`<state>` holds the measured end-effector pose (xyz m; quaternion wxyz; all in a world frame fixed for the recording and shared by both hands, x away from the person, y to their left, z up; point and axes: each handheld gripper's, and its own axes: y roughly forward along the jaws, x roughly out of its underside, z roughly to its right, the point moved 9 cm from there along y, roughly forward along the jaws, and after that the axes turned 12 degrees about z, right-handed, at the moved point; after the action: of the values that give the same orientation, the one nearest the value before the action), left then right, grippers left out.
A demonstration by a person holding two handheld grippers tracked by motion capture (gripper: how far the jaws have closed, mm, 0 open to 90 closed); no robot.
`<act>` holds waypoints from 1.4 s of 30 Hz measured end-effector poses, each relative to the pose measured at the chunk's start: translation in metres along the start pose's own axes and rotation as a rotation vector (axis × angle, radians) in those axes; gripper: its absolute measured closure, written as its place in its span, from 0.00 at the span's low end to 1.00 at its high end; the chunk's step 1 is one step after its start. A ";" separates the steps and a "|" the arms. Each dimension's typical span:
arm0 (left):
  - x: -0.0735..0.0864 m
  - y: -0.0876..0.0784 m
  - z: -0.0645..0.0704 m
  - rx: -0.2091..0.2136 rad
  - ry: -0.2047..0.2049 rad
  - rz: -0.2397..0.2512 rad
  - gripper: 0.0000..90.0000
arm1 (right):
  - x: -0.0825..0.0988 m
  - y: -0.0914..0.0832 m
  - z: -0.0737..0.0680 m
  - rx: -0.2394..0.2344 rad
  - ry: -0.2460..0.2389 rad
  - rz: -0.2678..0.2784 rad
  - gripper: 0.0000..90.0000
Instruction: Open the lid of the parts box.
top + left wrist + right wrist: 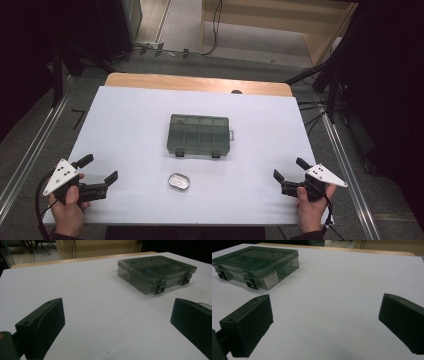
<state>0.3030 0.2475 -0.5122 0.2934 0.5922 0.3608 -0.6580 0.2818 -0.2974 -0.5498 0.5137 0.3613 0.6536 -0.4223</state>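
A smoky green clear compartment box [199, 135] lies with its lid down in the middle of the white table [130, 120], its two black latches facing the person. A small oval metal tin [179, 182] sits just in front of it. At the near left a hand holds my left gripper [102, 167], open and empty, pointing right toward the tin. My right gripper [289, 168] is at the near right, also open and empty, pointing left. In the left gripper view [117, 325] the box [156, 272] lies ahead to the right, a small blue item [147, 271] inside. In the right gripper view [325, 322] the box [257, 263] lies ahead to the left.
A wooden strip [200, 82] shows along the table's far edge. Metal rails [30, 150] run along both sides, and cables [315, 107] and dark stands lie beyond the right corner. A white label [271, 279] is stuck on one side of the box.
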 end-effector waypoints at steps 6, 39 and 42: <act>-0.004 0.003 0.008 0.024 0.001 0.003 0.00 | -0.002 0.000 -0.001 -0.001 -0.003 -0.002 0.00; -0.049 0.062 0.043 0.082 -0.037 -0.036 0.06 | -0.062 0.035 -0.038 -0.073 -0.017 0.012 0.00; -0.050 0.067 0.046 0.093 -0.040 -0.048 0.06 | -0.067 0.039 -0.042 -0.085 -0.009 0.009 0.00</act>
<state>0.3379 0.1691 -0.4697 0.2570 0.5830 0.3379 -0.6927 0.3157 -0.2466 -0.4865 0.5335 0.3404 0.6668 -0.3935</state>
